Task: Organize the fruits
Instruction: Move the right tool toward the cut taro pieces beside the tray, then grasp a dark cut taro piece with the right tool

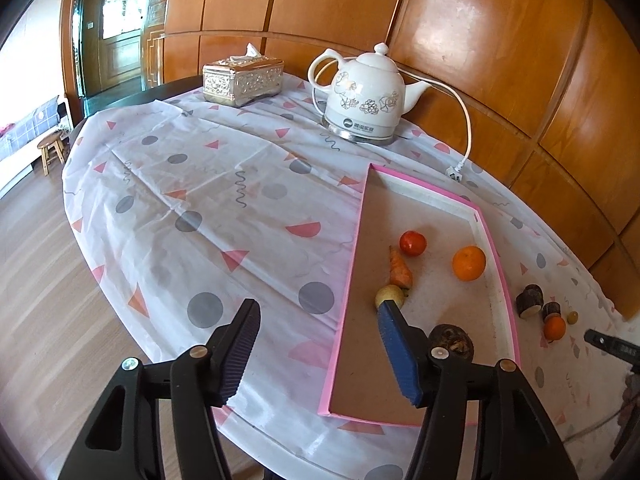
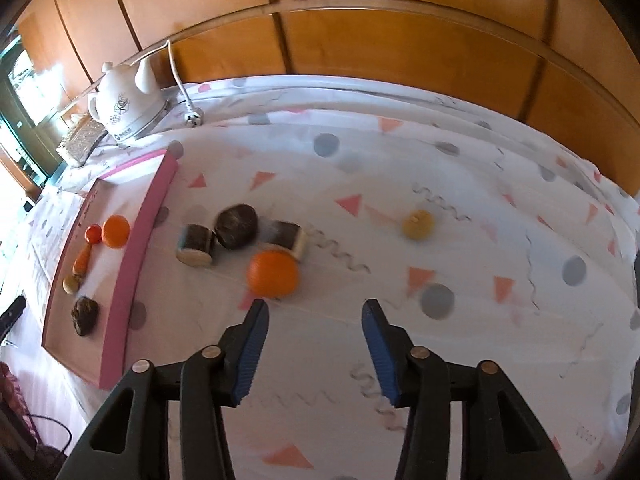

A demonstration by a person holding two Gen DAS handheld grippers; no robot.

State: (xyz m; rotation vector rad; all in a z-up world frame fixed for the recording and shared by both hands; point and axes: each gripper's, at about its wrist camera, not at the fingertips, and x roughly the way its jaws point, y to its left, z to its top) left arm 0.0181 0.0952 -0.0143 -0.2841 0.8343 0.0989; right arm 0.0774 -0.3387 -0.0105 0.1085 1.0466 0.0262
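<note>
Two grippers hang over the worktop (image 1: pixel 224 208), both with jaws spread and nothing between them. Furthest left, the left gripper (image 1: pixel 316 346) hovers at the near end of the pink tray (image 1: pixel 347 300), one finger over the cloth and the other over the tray floor. Inside the tray lie a brown lump (image 1: pixel 454 338) by the near end, then a pale yellow fruit (image 1: pixel 389 295) touching the carrot (image 1: pixel 400 270), a tomato (image 1: pixel 413 243) beyond it, and an orange (image 1: pixel 469 263) near the right wall. Right of the tray, on the cloth, sit two cut brown stubs (image 2: pixel 195 243) with a dark round lump (image 2: pixel 237 226) between them, all crowded together. A second orange (image 2: pixel 273 273) rests just in front of them, blurred, close beyond the left fingertip of the right gripper (image 2: pixel 316 338). Well to the right lies a small yellow fruit (image 2: pixel 418 224), alone. A white kettle (image 1: pixel 366 94) stands at the back by the wood panelling.
</note>
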